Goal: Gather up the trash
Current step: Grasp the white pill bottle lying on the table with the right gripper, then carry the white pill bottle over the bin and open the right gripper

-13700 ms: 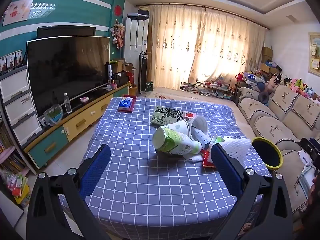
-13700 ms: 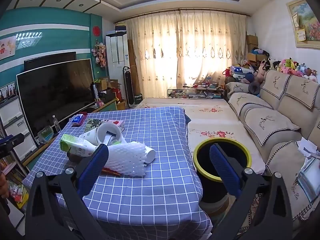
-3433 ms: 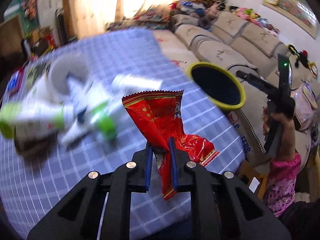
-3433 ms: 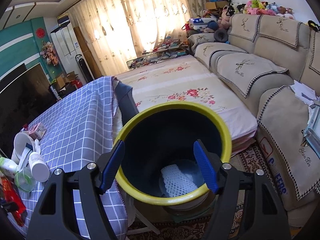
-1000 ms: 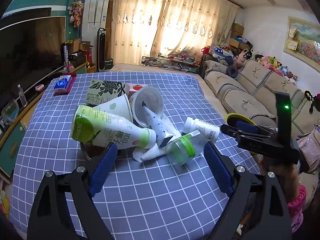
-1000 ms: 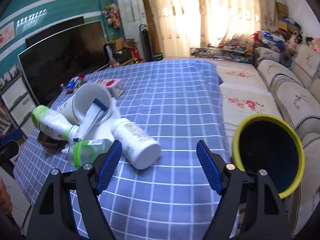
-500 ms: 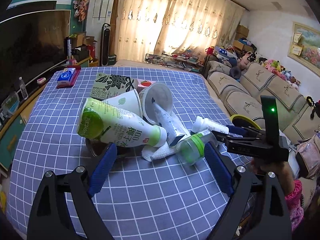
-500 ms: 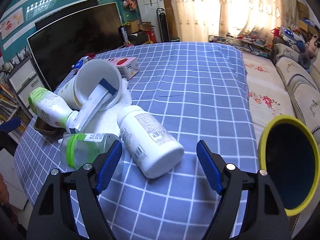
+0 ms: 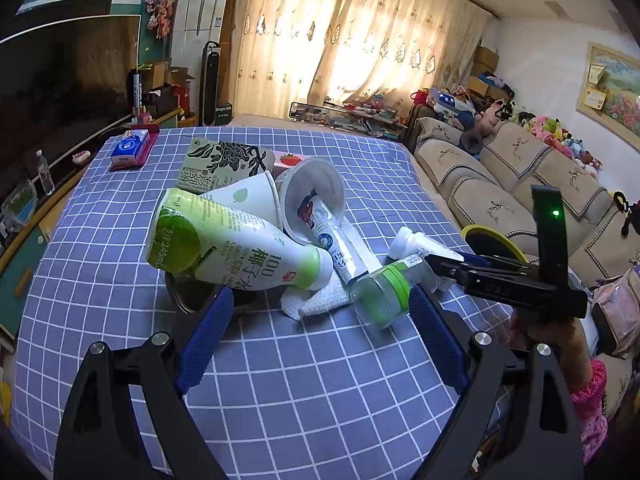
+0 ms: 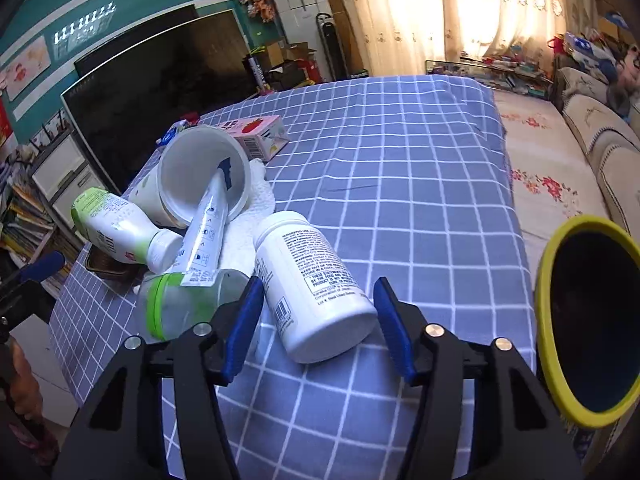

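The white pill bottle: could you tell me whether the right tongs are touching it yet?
Apart: the right wrist view shows checked cloth between both pads and the white pill bottle.

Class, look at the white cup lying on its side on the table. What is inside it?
A toothpaste tube pokes into the white cup, its crimped end inside and the rest sticking out. The cup's bottom is hidden behind the tube.

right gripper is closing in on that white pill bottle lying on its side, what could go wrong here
The white pill bottle is round and on its side between the open right gripper fingers, so it may roll or squirt out. The clear green-capped bottle lies right beside the near finger and may get nudged. The bin stands off the table edge.
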Tool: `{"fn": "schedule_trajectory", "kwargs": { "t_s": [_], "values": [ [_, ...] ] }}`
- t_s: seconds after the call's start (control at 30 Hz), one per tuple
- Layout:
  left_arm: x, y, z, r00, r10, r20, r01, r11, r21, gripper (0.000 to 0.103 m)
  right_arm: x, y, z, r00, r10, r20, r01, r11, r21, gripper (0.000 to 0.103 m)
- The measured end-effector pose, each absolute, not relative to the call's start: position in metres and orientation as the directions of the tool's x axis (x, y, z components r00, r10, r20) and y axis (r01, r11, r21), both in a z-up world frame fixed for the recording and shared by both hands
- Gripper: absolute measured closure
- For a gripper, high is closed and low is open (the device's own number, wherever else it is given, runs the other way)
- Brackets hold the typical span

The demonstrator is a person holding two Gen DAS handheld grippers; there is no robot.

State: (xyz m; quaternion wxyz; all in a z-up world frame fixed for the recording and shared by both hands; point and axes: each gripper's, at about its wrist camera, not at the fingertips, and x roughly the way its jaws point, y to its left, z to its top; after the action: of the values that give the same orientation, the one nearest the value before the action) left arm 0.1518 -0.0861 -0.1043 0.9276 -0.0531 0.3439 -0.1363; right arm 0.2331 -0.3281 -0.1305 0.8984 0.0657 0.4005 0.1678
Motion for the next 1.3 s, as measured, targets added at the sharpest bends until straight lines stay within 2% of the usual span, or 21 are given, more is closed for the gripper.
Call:
{"fn": "schedule_trajectory", "kwargs": {
  "t_s": [0.87, 1.1, 1.3],
  "values": [
    [0.151, -0.107, -0.114, 0.7, -0.314, -0.641, 0.26, 0.949, -0.181, 0.015, 0.189, -0.37, -0.073, 0.764, 0.313, -0.564, -0.191, 0.945, 0.266, 0.053],
    [0.15, -0.11, -0.114, 0.7, -0.324, -0.636, 0.274, 0.945, -0.179, 0.015, 0.188, -0.443, -0.067, 0.829, 0.117, -0.547, 0.027, 0.968, 0.248, 0.053],
    [0.154, -0.117, -0.119, 0.683, -0.332, -0.651, 0.285, 0.941, -0.181, 0.015, 0.205, -0.508, -0.108, 0.749, -0.106, -0.654, 0.276, 0.947, 0.163, 0.053]
  ]
}}
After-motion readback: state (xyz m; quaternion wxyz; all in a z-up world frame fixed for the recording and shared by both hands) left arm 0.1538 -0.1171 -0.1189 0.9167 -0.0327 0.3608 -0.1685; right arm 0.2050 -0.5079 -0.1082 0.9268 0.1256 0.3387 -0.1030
